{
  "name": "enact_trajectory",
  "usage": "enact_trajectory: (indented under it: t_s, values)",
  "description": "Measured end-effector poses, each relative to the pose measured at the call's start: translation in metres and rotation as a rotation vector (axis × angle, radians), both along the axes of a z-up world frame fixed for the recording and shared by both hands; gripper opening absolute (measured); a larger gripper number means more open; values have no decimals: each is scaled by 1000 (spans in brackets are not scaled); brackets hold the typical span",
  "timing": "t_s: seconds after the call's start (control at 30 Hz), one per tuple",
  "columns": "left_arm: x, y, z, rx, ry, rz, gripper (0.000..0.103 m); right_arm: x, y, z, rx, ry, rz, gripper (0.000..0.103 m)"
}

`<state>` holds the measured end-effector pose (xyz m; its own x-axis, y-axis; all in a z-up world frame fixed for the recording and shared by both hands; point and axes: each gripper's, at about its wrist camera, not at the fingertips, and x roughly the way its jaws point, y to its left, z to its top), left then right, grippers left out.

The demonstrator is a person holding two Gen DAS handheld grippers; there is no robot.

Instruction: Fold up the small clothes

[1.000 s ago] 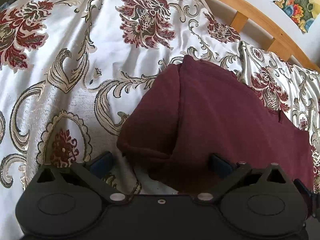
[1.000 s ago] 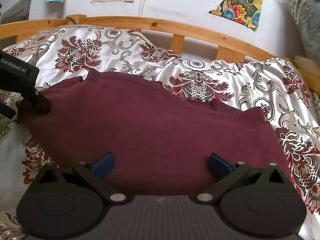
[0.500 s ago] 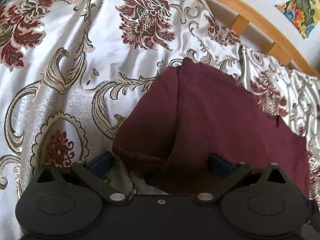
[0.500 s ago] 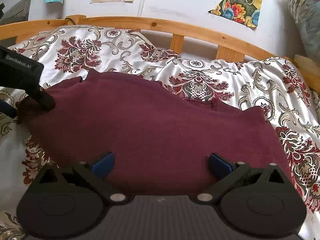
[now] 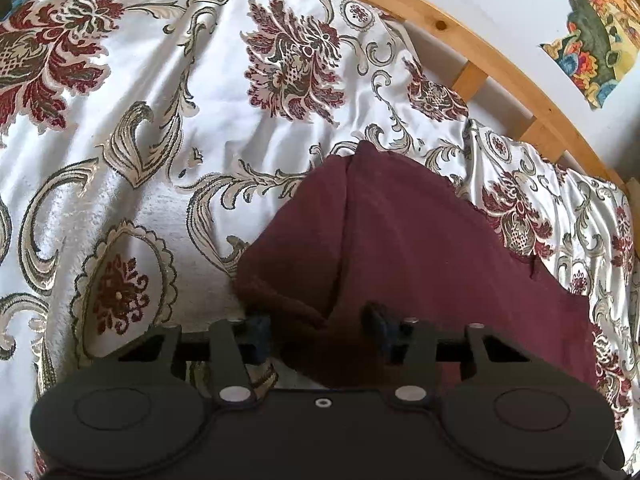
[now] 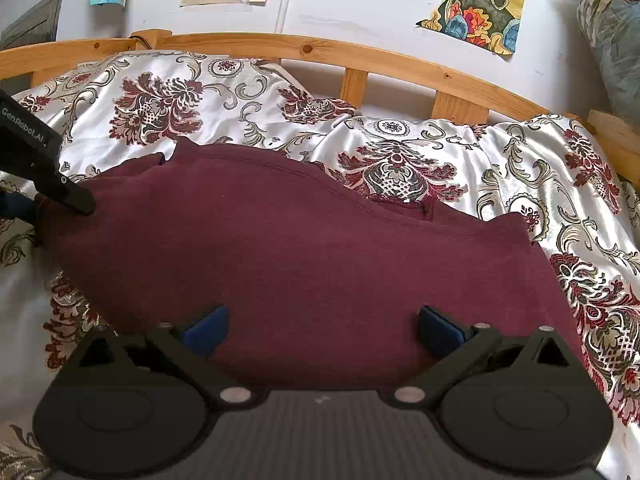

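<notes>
A maroon garment (image 6: 304,248) lies spread on the floral bedspread, its folded sleeve end (image 5: 296,256) at the left. My left gripper (image 5: 318,330) has its jaws closing in on the garment's near left corner, with bunched fabric between the blue pads. It also shows from the side in the right wrist view (image 6: 60,188), pinching that corner. My right gripper (image 6: 322,330) is open wide, its blue pads (image 6: 206,328) resting just above the garment's near edge, holding nothing.
The white, red and gold floral bedspread (image 5: 140,120) covers the bed. A curved wooden bed rail (image 6: 360,60) runs along the far side below a white wall with paper pictures (image 6: 472,4).
My left gripper's jaws have narrowed from wide open onto the garment's left corner. The right gripper has stayed still and open.
</notes>
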<state>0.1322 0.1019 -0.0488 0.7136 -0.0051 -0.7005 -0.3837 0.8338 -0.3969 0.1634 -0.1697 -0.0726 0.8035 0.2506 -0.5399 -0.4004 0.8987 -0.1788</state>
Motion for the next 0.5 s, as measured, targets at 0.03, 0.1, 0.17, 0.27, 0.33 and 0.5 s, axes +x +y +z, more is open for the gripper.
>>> enact_trajectory:
  t_s: [0.03, 0.1, 0.17, 0.27, 0.33, 0.5]
  values:
    - [0, 0, 0, -1, -2, 4, 43, 0, 0, 0, 0, 0, 0, 103]
    - [0, 1, -1, 0, 2, 13, 32, 0, 0, 0, 3, 4, 0, 103]
    - [0, 1, -1, -2, 7, 24, 24, 1, -2, 2, 12, 18, -2, 103]
    - [-3, -4, 3, 21, -16, 25, 17, 5, -6, 6, 28, 43, 6, 103]
    - [-3, -10, 8, 58, -28, 10, 14, 5, -9, 10, 37, 55, 6, 103]
    - [2, -23, 32, 140, -96, -67, 13, 7, -17, 28, -1, 45, 5, 103]
